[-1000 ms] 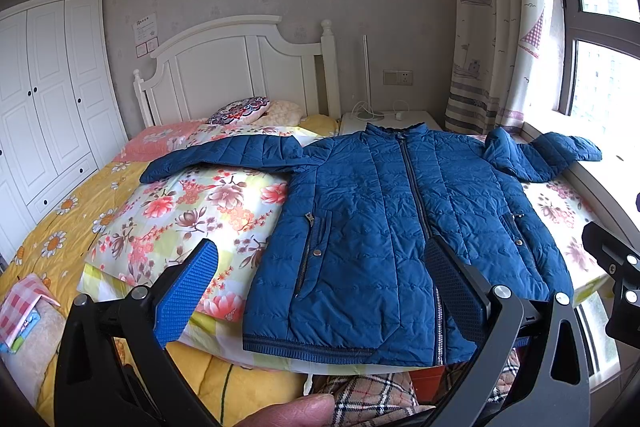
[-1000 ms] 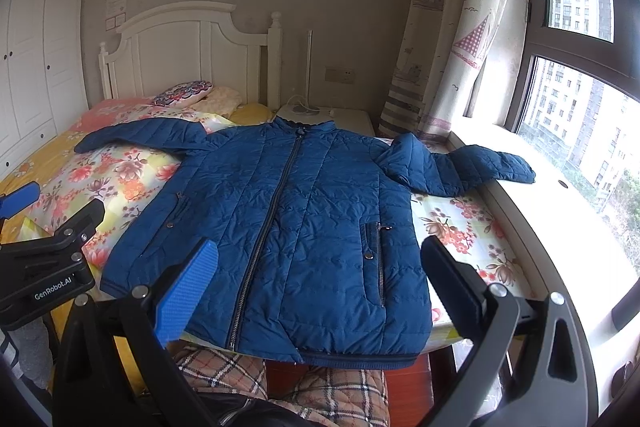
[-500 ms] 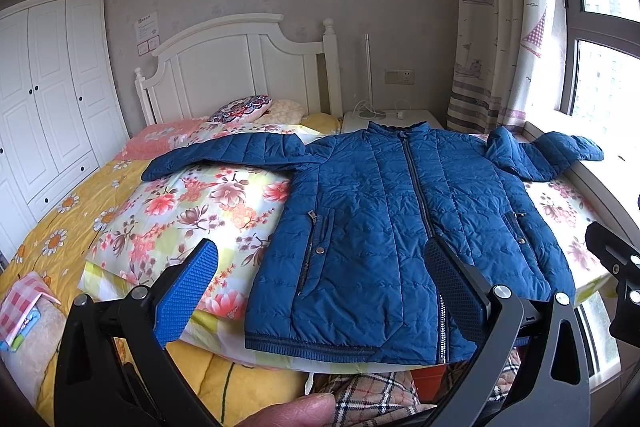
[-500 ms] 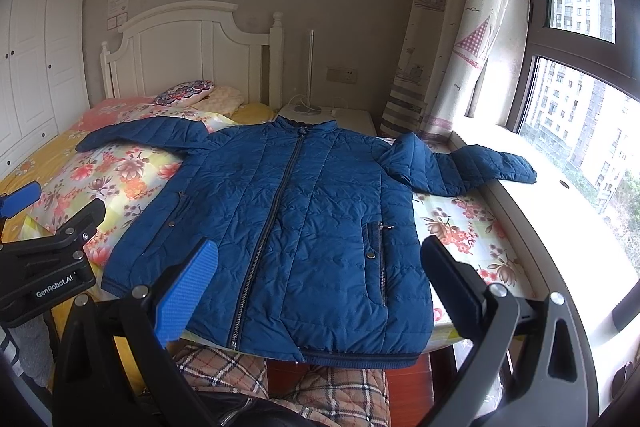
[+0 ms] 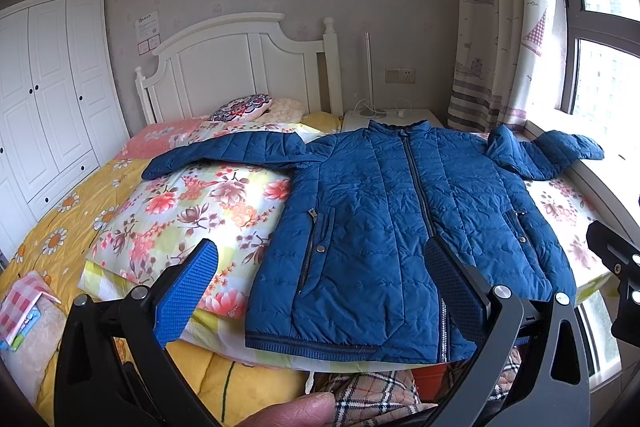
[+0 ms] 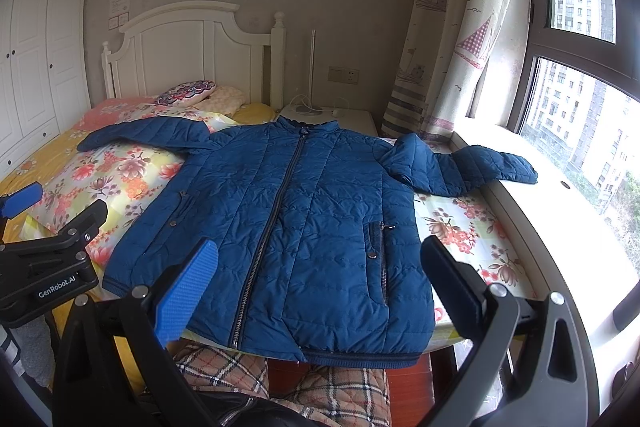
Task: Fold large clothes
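Note:
A blue quilted jacket (image 5: 392,211) lies flat and zipped, front up, on the bed, collar toward the headboard. It also shows in the right wrist view (image 6: 288,219). Its left sleeve (image 5: 224,151) stretches over the floral quilt. Its right sleeve (image 6: 468,167) bends onto the window sill. My left gripper (image 5: 320,287) is open and empty, held above the jacket's hem on its left half. My right gripper (image 6: 316,279) is open and empty above the hem on its right half. Neither touches the jacket.
The floral quilt (image 5: 192,211) lies on the yellow bedsheet (image 5: 60,227). A white headboard (image 5: 244,75) and pillows (image 5: 244,105) are at the far end. A white wardrobe (image 5: 48,99) stands left. Nightstand (image 6: 332,117), curtain (image 6: 448,27) and window sill (image 6: 568,211) are on the right.
Both grippers have crept slightly nearer the bed; the jacket sits a touch lower in both views. Jaws stay open and the jacket has not moved.

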{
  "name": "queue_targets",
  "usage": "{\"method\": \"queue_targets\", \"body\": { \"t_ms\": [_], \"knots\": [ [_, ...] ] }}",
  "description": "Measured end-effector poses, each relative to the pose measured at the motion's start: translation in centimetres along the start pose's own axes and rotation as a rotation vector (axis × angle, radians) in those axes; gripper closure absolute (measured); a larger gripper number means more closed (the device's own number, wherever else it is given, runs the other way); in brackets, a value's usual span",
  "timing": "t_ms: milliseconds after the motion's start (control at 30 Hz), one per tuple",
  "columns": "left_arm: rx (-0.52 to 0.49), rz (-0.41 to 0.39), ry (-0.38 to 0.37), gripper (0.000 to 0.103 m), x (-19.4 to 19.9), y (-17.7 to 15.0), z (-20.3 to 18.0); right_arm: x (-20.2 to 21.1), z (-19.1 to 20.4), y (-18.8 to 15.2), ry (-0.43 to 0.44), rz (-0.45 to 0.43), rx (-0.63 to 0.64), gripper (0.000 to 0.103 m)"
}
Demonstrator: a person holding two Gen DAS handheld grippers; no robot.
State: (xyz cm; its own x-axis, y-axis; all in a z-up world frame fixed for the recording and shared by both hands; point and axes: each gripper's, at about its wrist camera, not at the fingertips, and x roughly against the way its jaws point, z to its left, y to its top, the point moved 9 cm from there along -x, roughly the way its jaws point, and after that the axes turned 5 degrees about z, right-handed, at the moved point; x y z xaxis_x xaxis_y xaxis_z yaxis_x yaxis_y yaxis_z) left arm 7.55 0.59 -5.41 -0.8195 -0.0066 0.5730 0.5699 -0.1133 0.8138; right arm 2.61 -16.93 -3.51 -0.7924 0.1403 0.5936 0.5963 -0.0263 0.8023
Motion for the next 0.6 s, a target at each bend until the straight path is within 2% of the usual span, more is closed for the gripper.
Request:
{"method": "queue_targets", "body": {
  "t_ms": [600],
  "knots": [
    [-0.001, -0.002, 0.001, 0.004, -0.4, -1.0, 0.6, -0.1, 0.3, 0.0, 0.008, 0.004, 0.005, 0.002]
  ]
}}
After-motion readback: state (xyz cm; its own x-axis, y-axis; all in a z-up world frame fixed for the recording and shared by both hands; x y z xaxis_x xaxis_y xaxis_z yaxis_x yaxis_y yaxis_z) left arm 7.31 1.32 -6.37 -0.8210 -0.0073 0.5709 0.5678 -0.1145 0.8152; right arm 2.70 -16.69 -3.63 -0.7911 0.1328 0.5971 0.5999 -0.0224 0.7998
